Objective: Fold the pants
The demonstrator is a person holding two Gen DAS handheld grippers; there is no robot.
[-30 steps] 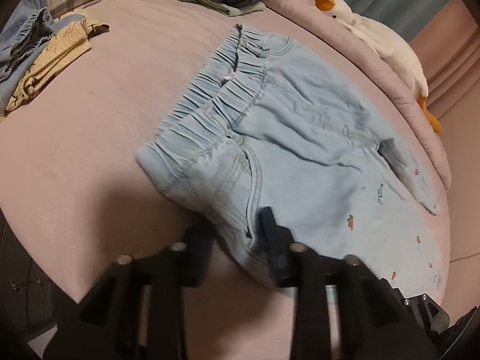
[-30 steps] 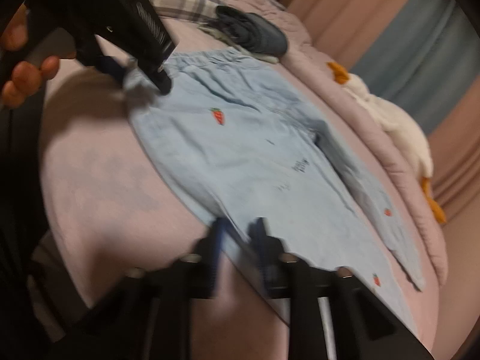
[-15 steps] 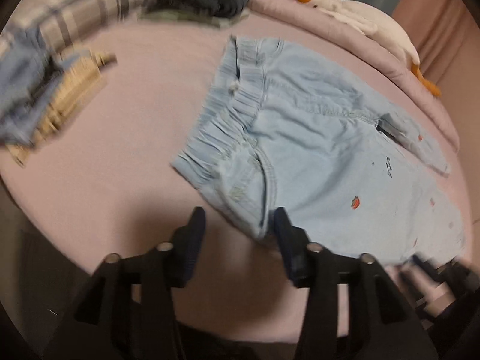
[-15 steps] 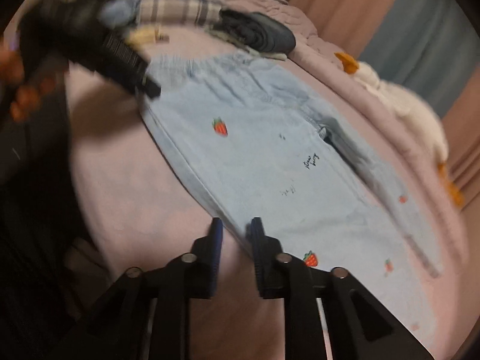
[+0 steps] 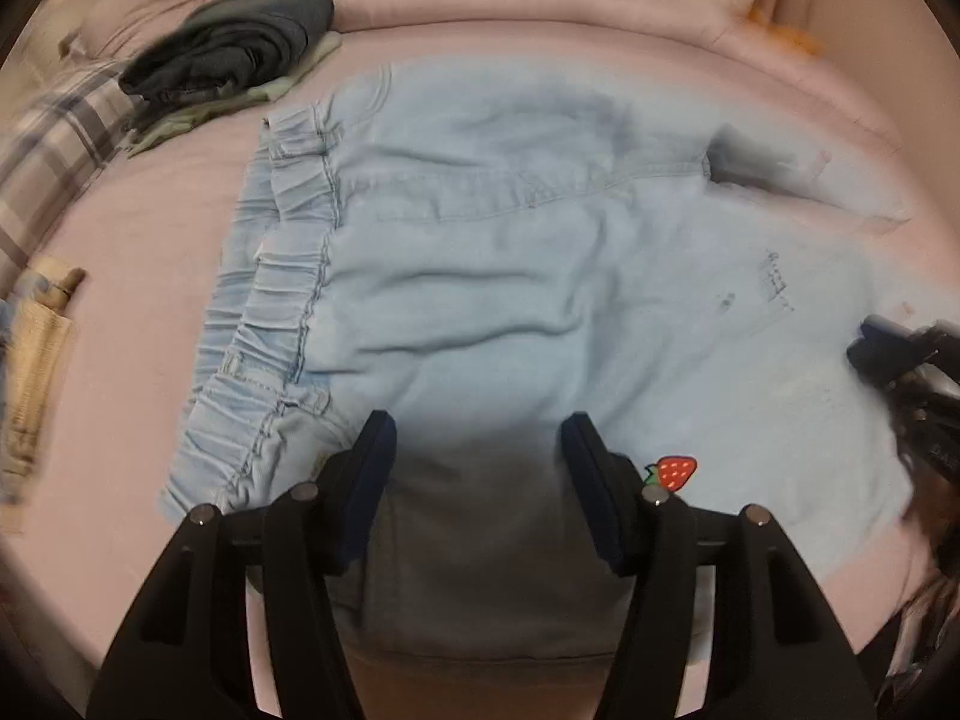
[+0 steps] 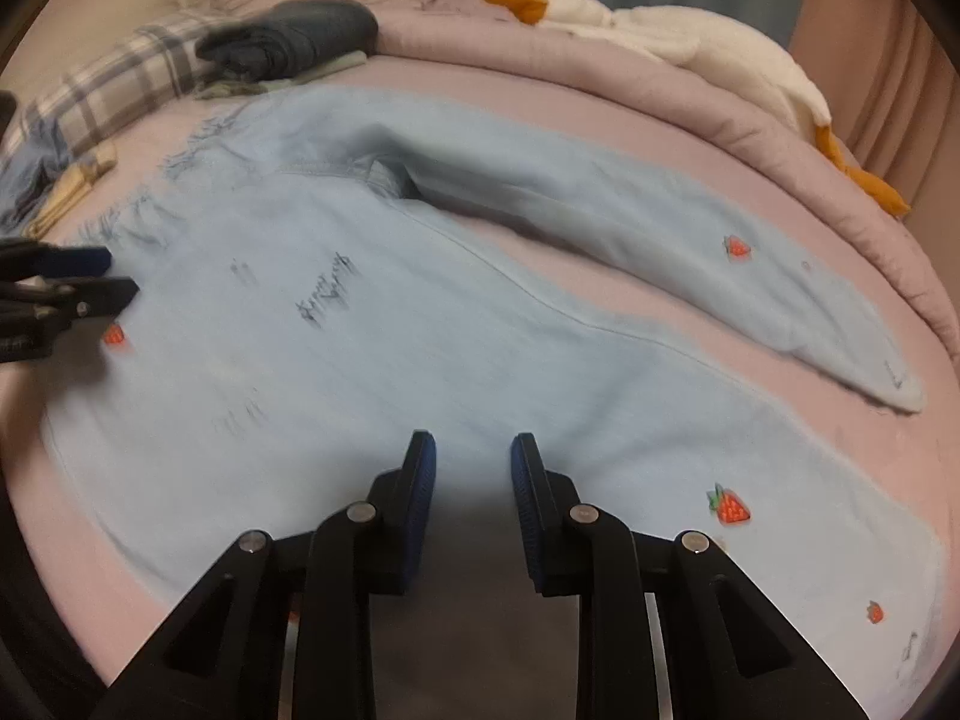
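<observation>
Light blue denim pants (image 5: 510,276) with small strawberry patches lie spread flat on a pink bed (image 5: 132,252), elastic waistband to the left. In the right wrist view the pants (image 6: 390,324) show both legs running right, the far leg splayed away. My left gripper (image 5: 477,438) is open and empty, above the near hip area by the waistband. My right gripper (image 6: 474,450) is open and empty, above the near leg. The left gripper also shows at the left edge of the right wrist view (image 6: 66,288); the right gripper shows at the right edge of the left wrist view (image 5: 900,354).
Folded dark jeans (image 5: 240,54) on a pale green garment lie at the far left of the bed. A plaid cloth (image 5: 54,138) and a beige knit item (image 5: 36,360) lie left. A white goose plush (image 6: 690,42) rests on the rolled pink duvet (image 6: 780,138) behind.
Both grippers let go of the near edge of the pants and opened. Both lifted and moved over the garment, and the pants now lie flat.
</observation>
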